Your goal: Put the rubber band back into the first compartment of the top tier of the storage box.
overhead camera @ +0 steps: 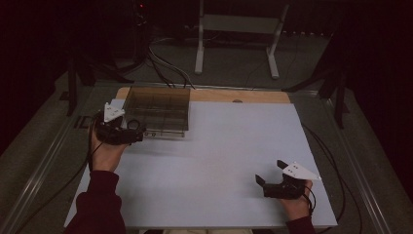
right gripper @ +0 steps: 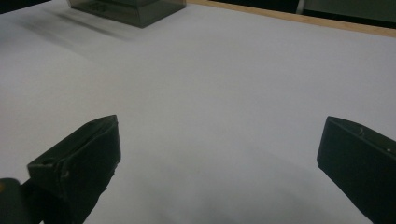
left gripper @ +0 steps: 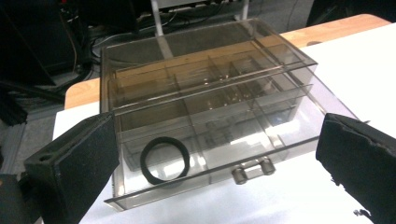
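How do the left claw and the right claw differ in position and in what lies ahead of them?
The left claw sits at the table's far left, right by the clear drawer box; the right claw is near the front right, well away from it. Between the left claw's jaws lie the box's handle and a black ring inside; before the right claw lies bare table. Both are open, holding nothing.

Dim room, dark vignetted edges; soft shadows, faint glare, mild blur
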`<state>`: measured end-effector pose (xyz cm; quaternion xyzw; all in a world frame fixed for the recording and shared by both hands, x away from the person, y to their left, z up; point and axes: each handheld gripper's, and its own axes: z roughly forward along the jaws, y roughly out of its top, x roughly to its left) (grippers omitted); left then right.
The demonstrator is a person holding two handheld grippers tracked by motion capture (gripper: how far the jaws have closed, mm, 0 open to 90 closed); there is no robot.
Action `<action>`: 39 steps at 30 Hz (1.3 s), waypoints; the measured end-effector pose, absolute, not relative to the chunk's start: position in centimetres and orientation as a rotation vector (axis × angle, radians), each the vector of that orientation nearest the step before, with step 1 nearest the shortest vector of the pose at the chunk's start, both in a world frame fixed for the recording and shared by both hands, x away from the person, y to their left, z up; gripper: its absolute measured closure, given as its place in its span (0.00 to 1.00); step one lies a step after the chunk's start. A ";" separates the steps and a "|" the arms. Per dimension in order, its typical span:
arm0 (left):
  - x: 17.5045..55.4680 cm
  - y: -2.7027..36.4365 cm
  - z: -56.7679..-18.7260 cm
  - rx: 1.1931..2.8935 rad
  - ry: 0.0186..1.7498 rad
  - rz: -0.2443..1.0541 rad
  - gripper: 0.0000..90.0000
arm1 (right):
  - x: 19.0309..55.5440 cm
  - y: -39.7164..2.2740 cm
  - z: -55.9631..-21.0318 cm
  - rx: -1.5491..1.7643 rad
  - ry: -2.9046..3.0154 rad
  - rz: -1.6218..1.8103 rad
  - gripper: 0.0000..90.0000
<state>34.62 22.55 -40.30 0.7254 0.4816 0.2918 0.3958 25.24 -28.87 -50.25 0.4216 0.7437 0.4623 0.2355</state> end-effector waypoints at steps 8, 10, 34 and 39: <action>32.9 22.1 -41.0 1.814 1.174 0.728 0.01 | 25.2 -28.9 -50.2 1.154 2.040 1.271 0.00; 32.6 22.0 -41.5 1.824 1.169 0.725 0.01 | 25.2 -28.8 -50.2 1.155 2.042 1.272 0.00; 27.9 21.3 -46.3 1.793 1.114 0.687 0.01 | 25.2 -28.7 -50.3 1.141 2.051 1.280 0.00; 26.9 21.3 -47.2 1.791 1.109 0.692 0.01 | 25.2 -28.6 -50.3 1.135 2.054 1.286 0.00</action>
